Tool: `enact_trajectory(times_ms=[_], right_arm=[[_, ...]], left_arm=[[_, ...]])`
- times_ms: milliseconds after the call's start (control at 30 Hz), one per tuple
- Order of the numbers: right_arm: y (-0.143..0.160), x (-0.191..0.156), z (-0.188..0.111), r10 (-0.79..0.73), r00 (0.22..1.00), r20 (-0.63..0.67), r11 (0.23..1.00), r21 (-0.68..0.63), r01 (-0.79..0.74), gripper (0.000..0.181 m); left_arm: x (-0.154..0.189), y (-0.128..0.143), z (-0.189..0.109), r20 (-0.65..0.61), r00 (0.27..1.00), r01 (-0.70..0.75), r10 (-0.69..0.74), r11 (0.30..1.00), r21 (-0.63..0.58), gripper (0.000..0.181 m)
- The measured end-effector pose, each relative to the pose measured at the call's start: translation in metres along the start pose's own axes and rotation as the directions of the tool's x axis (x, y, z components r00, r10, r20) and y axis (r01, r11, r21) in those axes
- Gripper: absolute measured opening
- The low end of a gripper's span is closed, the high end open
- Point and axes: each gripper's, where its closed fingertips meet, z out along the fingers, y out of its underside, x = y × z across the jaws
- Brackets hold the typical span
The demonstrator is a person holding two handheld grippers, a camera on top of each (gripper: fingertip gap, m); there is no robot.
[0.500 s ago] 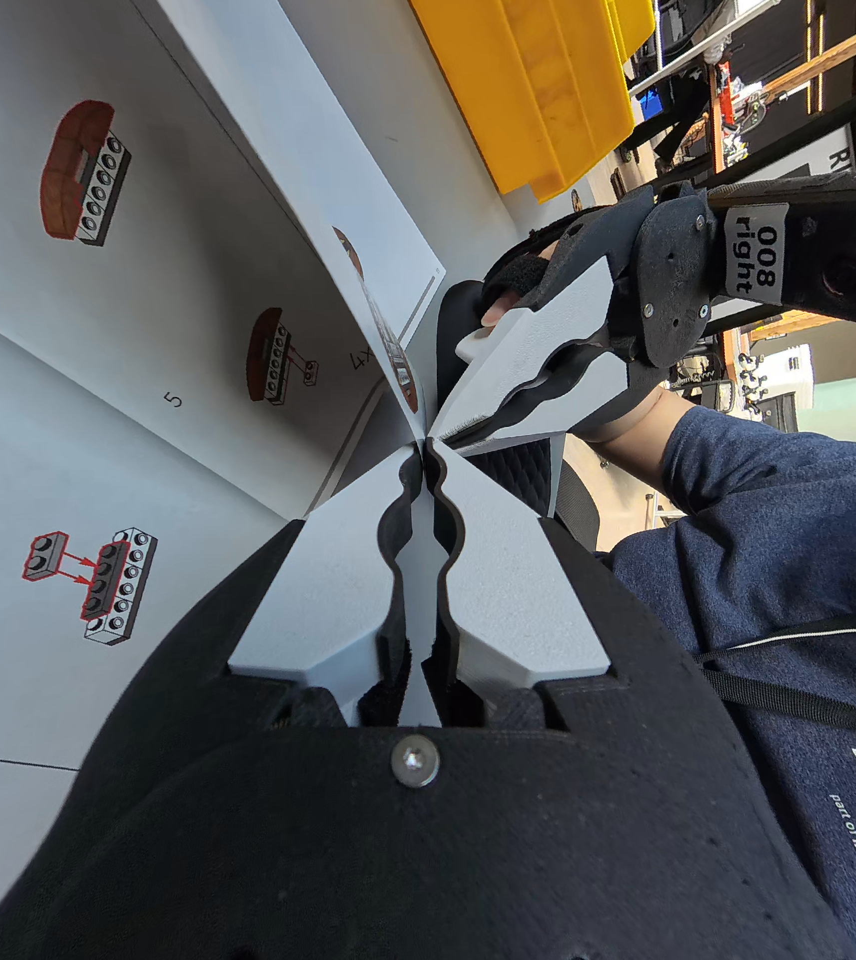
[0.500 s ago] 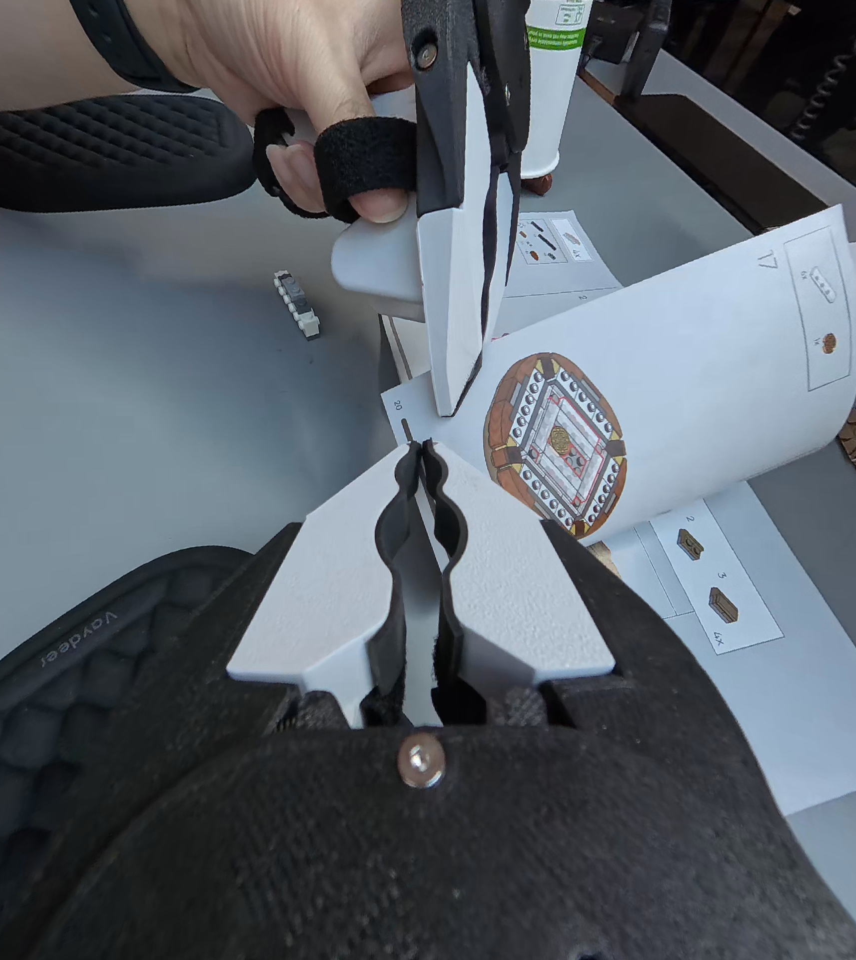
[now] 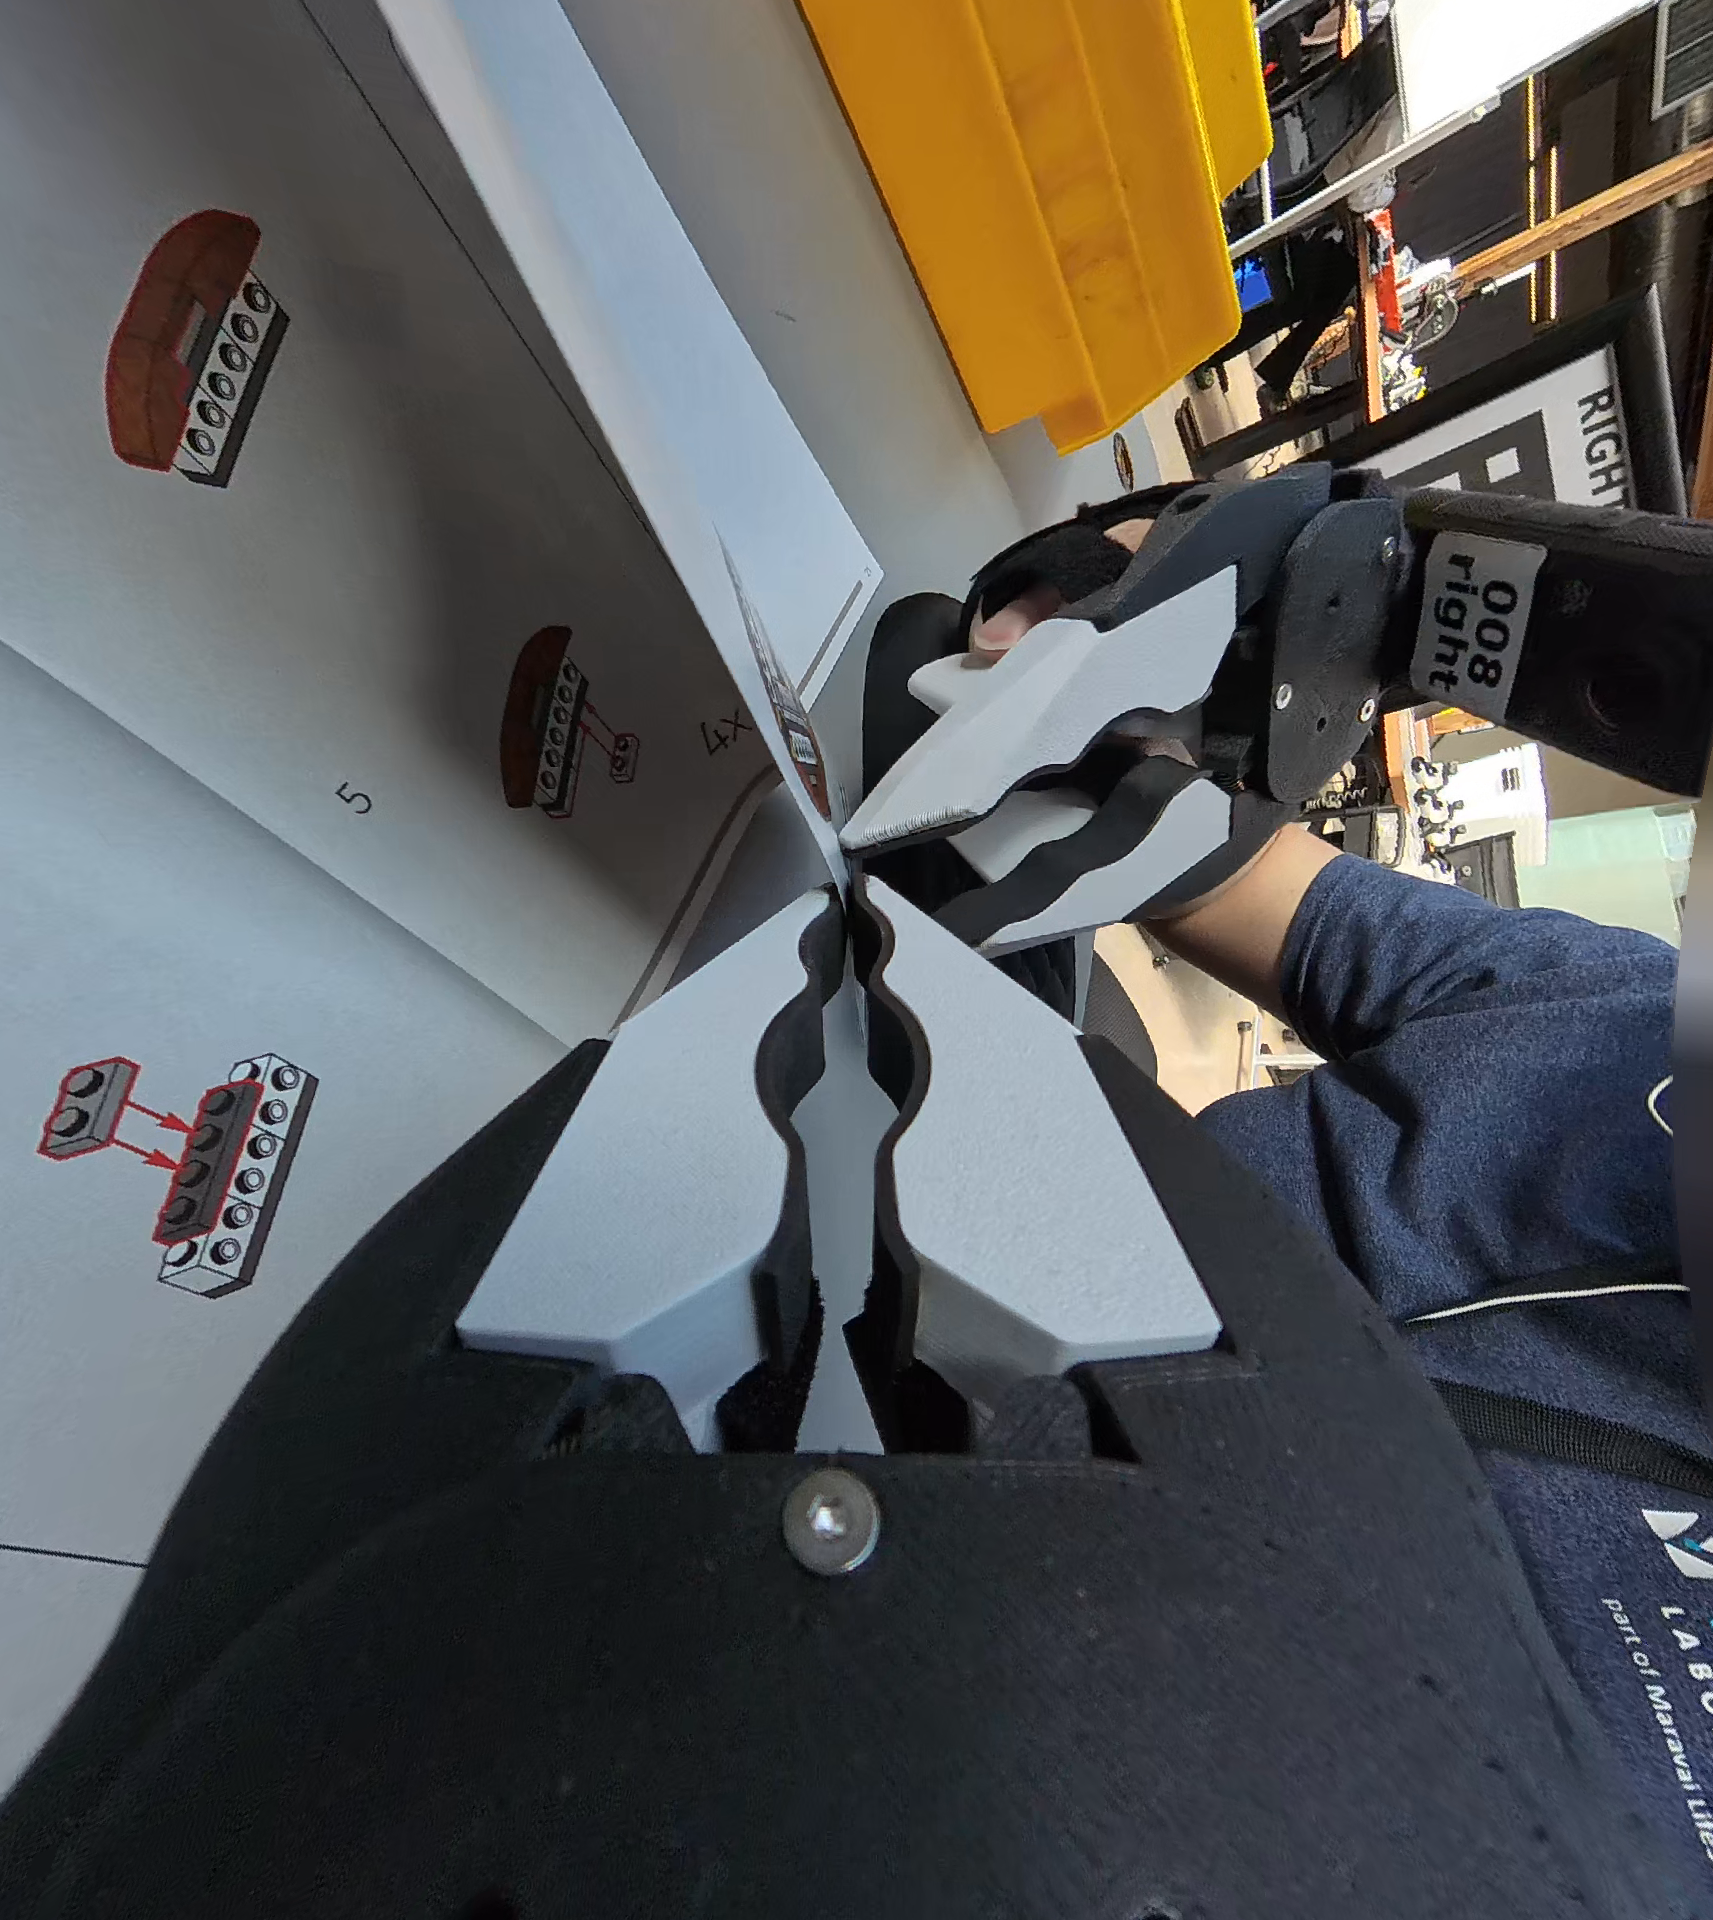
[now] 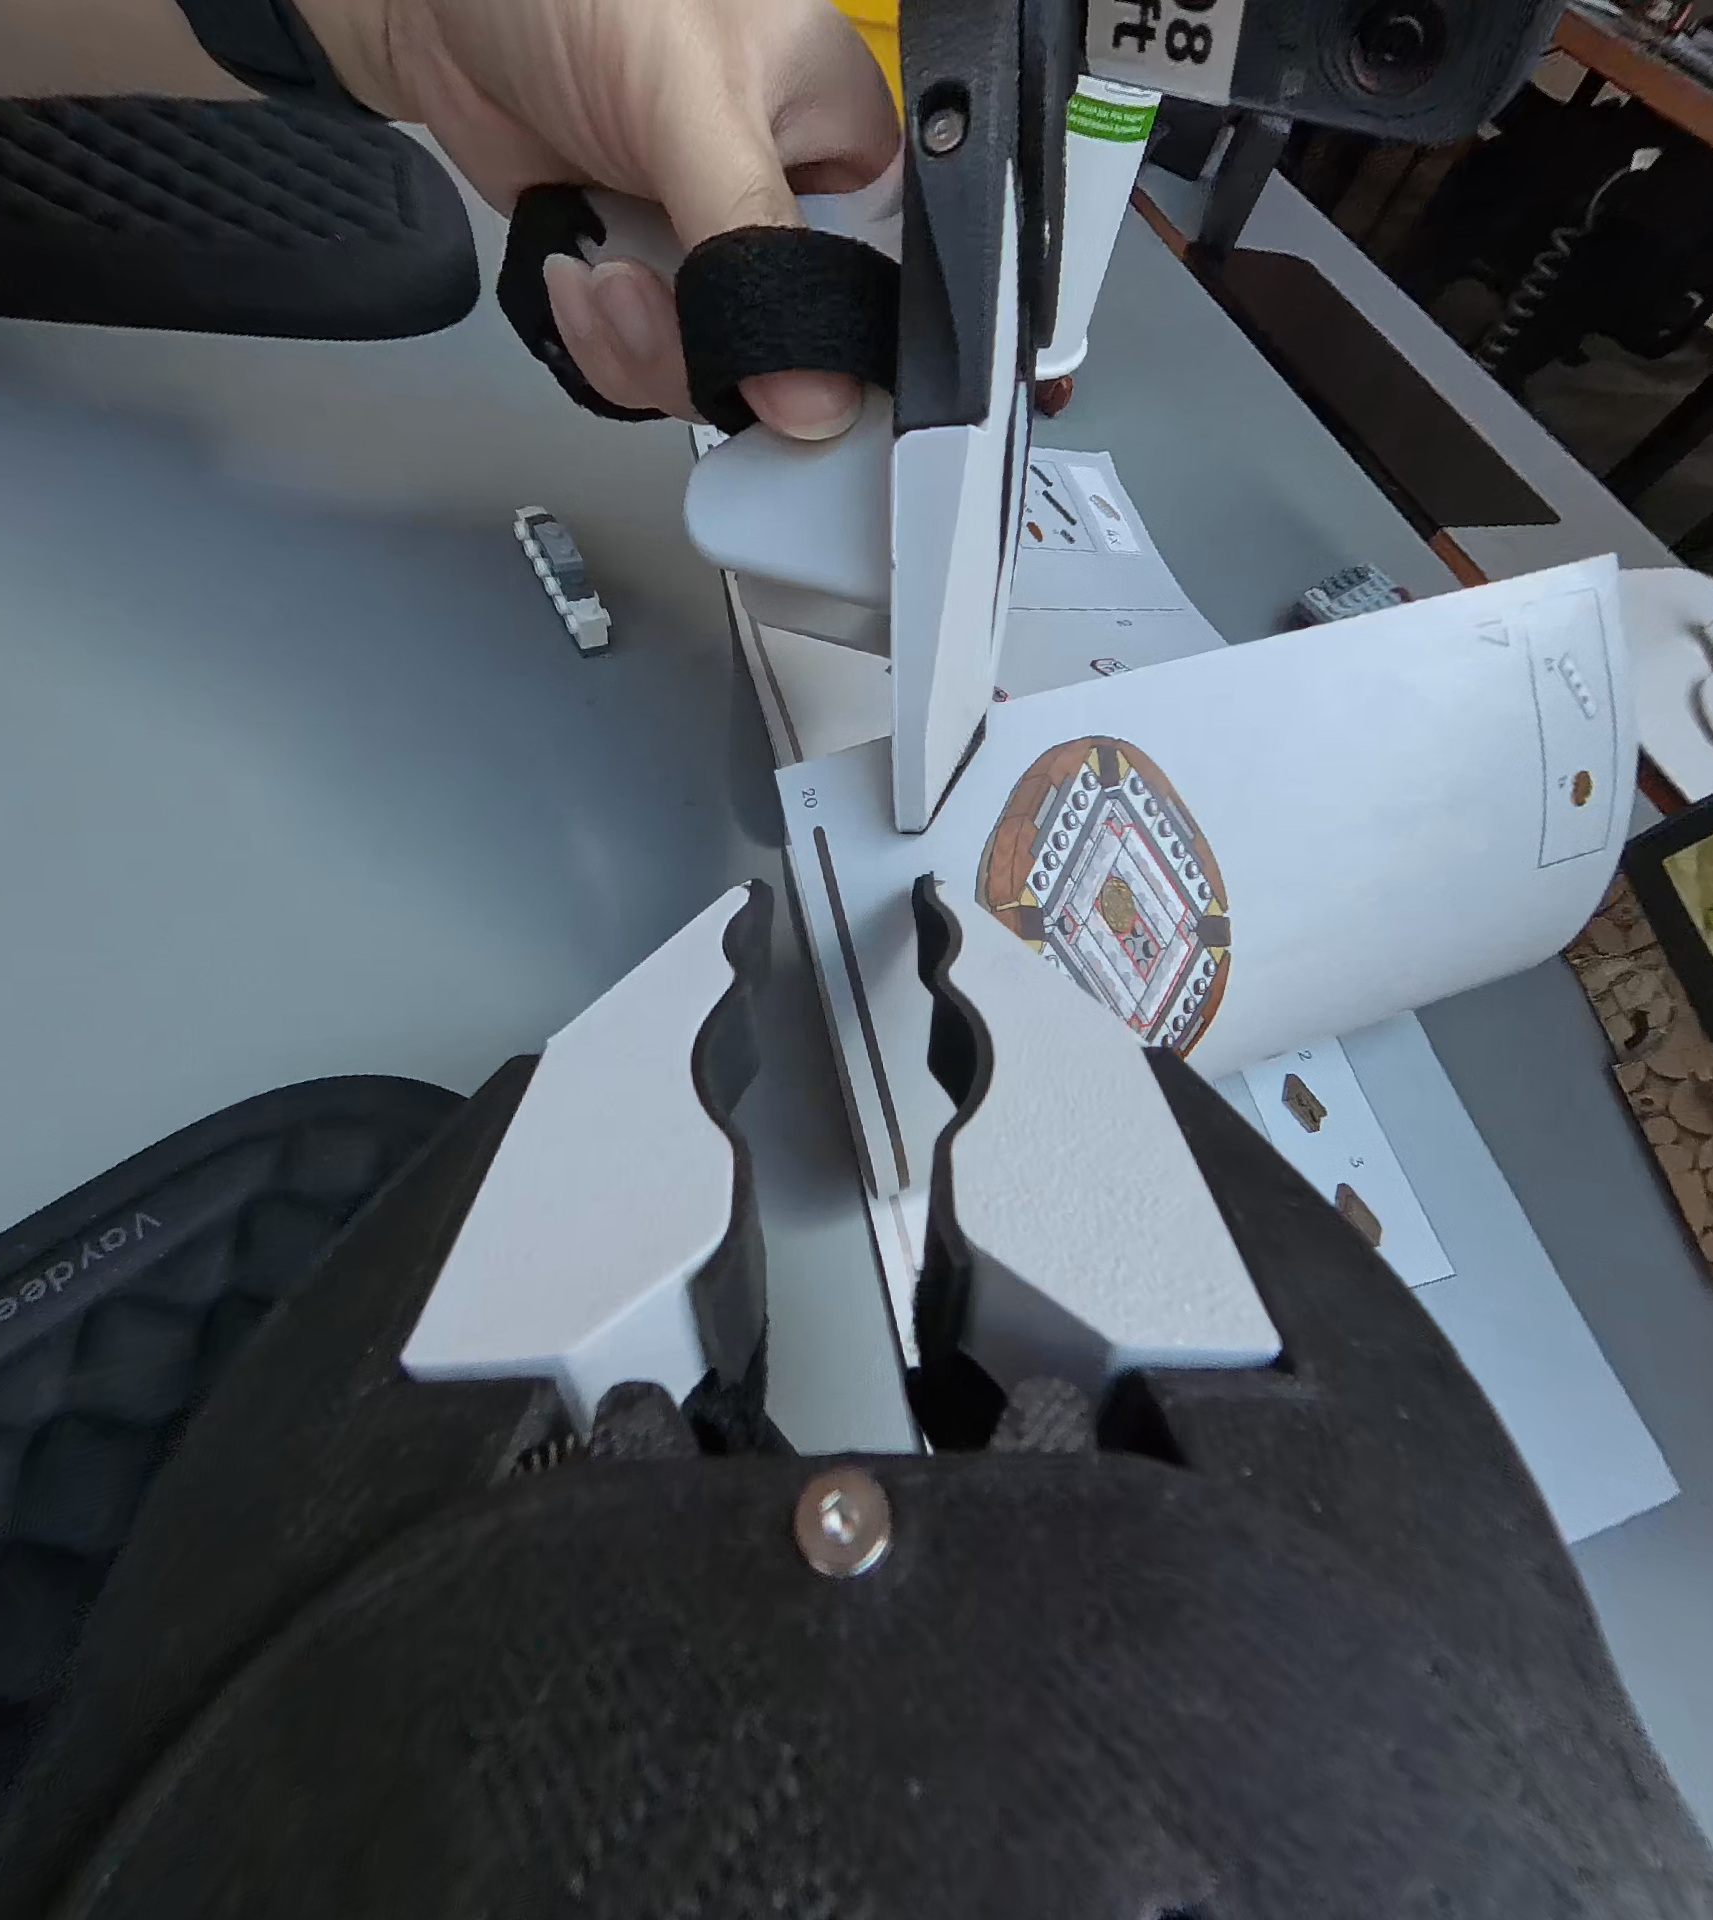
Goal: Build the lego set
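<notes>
The booklet [image 4: 1351, 821] lies open on the grey table [image 4: 208, 831], one page curled up and over, and we are turning pages to find our step rather than touching bricks. Our left gripper [image 3: 847, 914] is pressed together on the corner of that raised page, which keeps the sheet lifted so the spread beneath, with its brick diagrams, can be read. In the right wrist view it comes down from above, tips on the page corner just past our right gripper [image 4: 841, 888]. The right one stands spread, the page edge running between its fingers without being pinched; we judge it is letting go so the left can carry the page alone. The small grey-and-white brick strip [image 4: 561, 577] sits on the table, well apart from both grippers, untouched. A yellow bin [image 3: 1039, 208] stands beyond the booklet.

Half a second ago the right gripper was closed on the page edge; now it has opened. The left has kept its pinch, and the page has hardly moved.
</notes>
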Motion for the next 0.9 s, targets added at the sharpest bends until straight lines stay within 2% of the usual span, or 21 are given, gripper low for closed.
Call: enact_trajectory(times_ms=[167,300,500,600,900], right_arm=[[-0.001,0.001,0.006,-0.138,0.984,-0.113,0.990,-0.037,0.135,0.025],[0.000,0.001,0.005,-0.115,0.987,-0.110,0.993,-0.034,0.112,0.021],[-0.003,0.002,0.000,-0.052,0.995,-0.085,0.999,0.005,0.053,0.021],[-0.004,0.003,-0.001,-0.007,0.998,-0.066,1.000,0.025,0.009,0.020],[-0.007,0.009,-0.006,0.091,0.995,-0.030,0.993,0.072,-0.089,0.013]], left_arm=[[0.001,-0.001,0.002,-0.007,1.000,0.015,-0.015,1.000,0.002,0.000],[0.001,0.001,0.004,-0.016,1.000,0.011,-0.011,1.000,-0.003,0.001],[0.014,-0.002,0.003,-0.120,0.993,0.002,0.003,0.999,0.039,0.018],[0.020,-0.002,0.002,-0.149,0.987,-0.052,0.058,0.998,0.045,0.028],[0.025,0.009,0.010,-0.096,0.955,-0.284,0.281,0.959,-0.009,0.028]])
